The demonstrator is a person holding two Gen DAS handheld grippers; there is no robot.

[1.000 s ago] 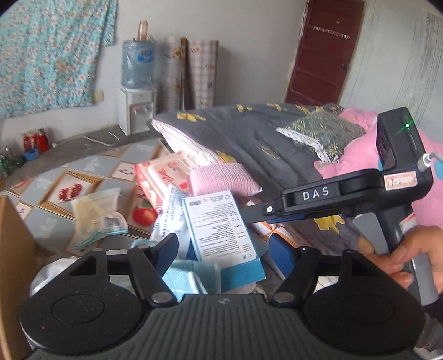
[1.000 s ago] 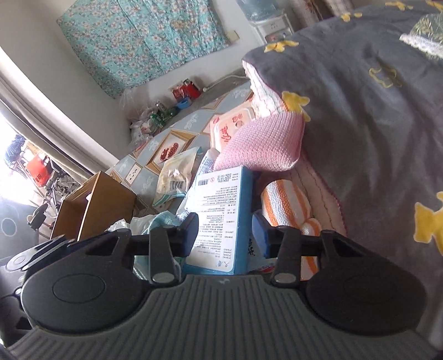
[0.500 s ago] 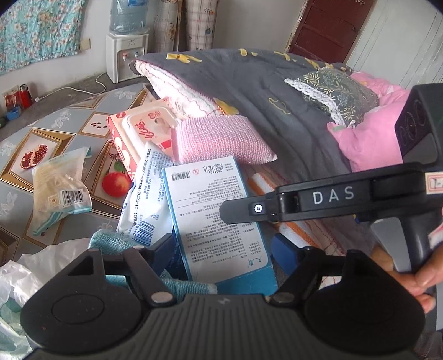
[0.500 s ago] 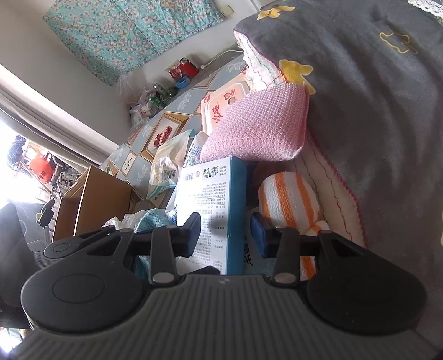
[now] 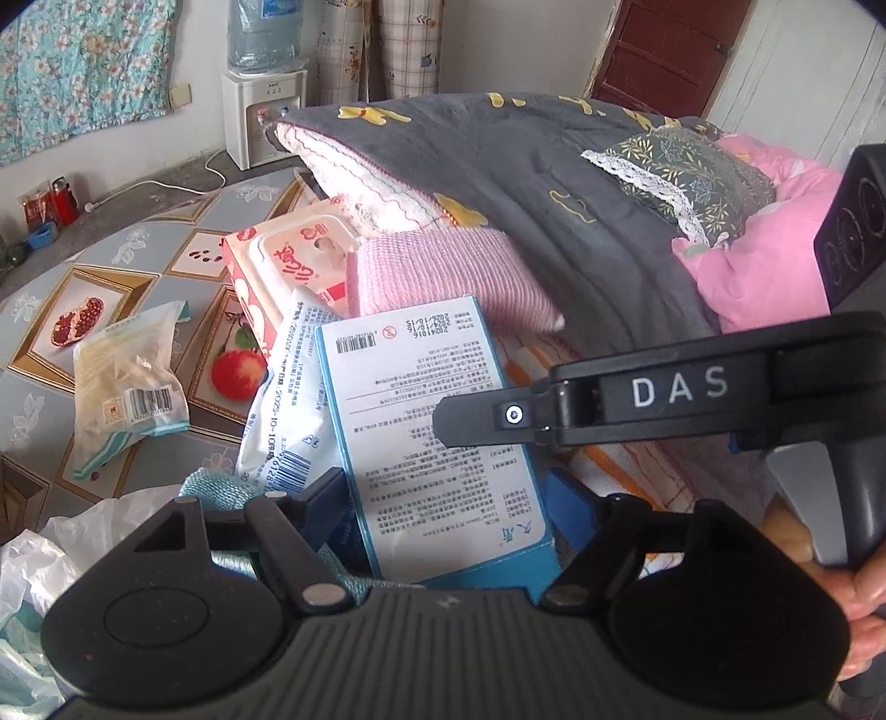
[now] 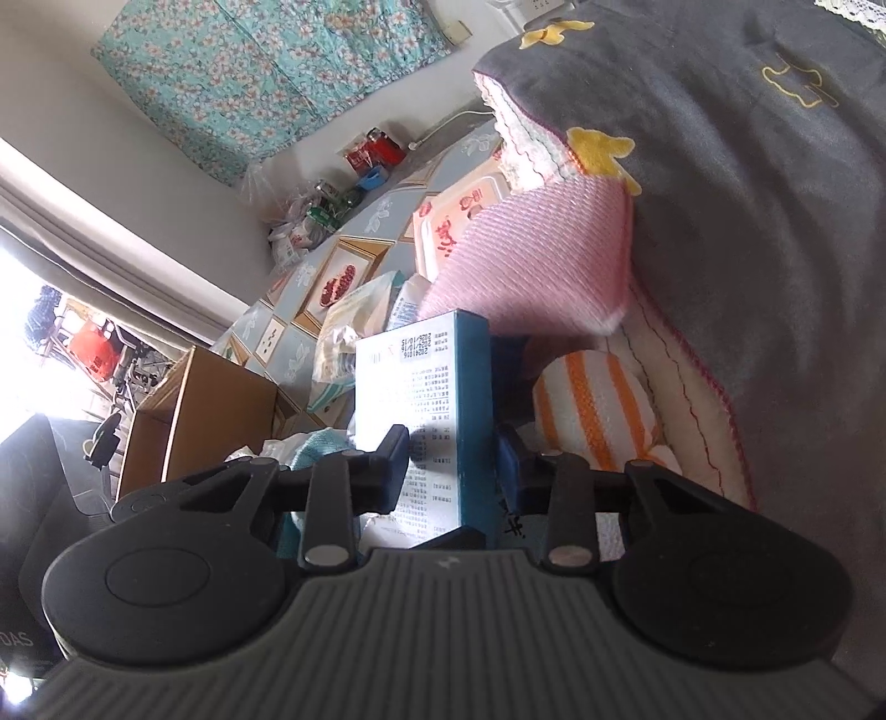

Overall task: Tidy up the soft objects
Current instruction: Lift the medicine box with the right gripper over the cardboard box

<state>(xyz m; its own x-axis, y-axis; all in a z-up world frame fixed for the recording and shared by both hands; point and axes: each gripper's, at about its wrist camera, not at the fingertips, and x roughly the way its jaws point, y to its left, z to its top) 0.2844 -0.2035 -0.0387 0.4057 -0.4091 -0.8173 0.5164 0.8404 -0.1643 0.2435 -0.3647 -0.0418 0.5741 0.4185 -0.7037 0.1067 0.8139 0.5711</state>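
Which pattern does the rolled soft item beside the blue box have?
Orange and white stripes. The rolled soft item shows best in the right wrist view.

The right tongs [image 6: 451, 465] are closing around the blue box [image 6: 426, 410], which is standing beside an orange-striped roll [image 6: 598, 404] below a pink knitted cushion [image 6: 542, 266].

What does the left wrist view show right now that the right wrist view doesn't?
Only the left wrist view: the water dispenser, the dark red door, the patterned pillow and the right gripper from the side, reaching across the blue box.
Only the right wrist view: the cardboard box, the bright window area and the rolled orange-striped cloth.
Both: the blue box, pink knitted cloth, wet-wipes pack and grey quilt.
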